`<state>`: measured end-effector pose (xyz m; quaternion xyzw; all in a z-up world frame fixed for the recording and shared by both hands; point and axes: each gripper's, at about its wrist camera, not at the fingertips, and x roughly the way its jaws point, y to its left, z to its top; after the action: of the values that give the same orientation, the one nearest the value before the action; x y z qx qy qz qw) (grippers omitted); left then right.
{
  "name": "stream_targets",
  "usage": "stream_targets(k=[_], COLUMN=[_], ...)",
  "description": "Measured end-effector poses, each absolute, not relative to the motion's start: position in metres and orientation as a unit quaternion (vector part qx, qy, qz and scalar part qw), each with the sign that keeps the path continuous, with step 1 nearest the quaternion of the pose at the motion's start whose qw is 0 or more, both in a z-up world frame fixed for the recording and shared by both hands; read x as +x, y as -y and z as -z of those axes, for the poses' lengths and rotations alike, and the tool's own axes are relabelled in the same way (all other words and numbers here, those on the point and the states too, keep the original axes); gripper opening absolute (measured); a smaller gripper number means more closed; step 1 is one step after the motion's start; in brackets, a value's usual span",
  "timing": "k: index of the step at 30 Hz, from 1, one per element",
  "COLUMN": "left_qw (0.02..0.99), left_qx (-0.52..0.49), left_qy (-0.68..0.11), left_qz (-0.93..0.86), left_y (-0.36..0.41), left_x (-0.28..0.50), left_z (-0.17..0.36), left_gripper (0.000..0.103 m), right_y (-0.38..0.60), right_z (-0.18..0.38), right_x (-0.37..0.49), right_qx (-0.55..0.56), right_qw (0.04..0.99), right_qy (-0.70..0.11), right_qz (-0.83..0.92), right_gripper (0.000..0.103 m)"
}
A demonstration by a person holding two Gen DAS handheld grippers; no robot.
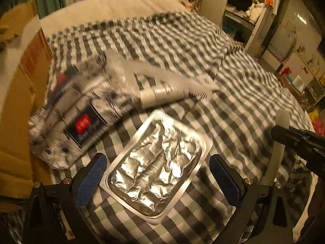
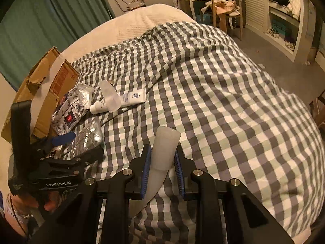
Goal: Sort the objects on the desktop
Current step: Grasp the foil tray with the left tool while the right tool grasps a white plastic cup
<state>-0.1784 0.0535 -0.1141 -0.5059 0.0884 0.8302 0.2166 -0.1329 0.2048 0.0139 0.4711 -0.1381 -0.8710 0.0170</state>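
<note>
Foil pack between open jaws

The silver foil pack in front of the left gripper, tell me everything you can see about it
The silver foil pack is a flat rectangular blister-style sheet with rounded corners, a ridged border and a crinkled, shiny raised middle. It looks like metallic foil, and what it contains cannot be told. It lies at a diagonal on the checked cloth, between the open blue-padded fingers of the left gripper, which do not visibly grip it. Its far end lies close to the floral packet.
</note>
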Motion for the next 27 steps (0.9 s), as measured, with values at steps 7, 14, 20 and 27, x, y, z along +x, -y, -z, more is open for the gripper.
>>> stream_targets(k=[7,14,20,27], left_qw=[0.202,0.212,0.221,0.222], left_qx=[-0.512,-0.503,-0.507,-0.534], left_qy=[-0.134,-0.126,-0.097,0.013], left_qz=[-0.824,-0.828,-0.828,-0.816], left_y=[-0.061,-0.064,-0.055,-0.031], left_x=[-0.178,-0.187,-0.191,-0.185], left_z=[0.126,0.133,0.119,0.101], left_gripper=[0.103,0.103,0.077,0.072], right_y=[-0.204,-0.202,-0.202,-0.193], right_z=[-0.016,-0.027,-0.038,-0.048], right_x=[-0.127,-0.114,-0.101,-0.092], right_qx=[0.471,0.472,0.467,0.462], right_qw=[0.02,0.021,0.021,0.028], right_qy=[0.139,0.131,0.126,0.122], right_qz=[0.871,0.872,0.875,0.878], right_gripper=[0.022,0.022,0.022,0.022])
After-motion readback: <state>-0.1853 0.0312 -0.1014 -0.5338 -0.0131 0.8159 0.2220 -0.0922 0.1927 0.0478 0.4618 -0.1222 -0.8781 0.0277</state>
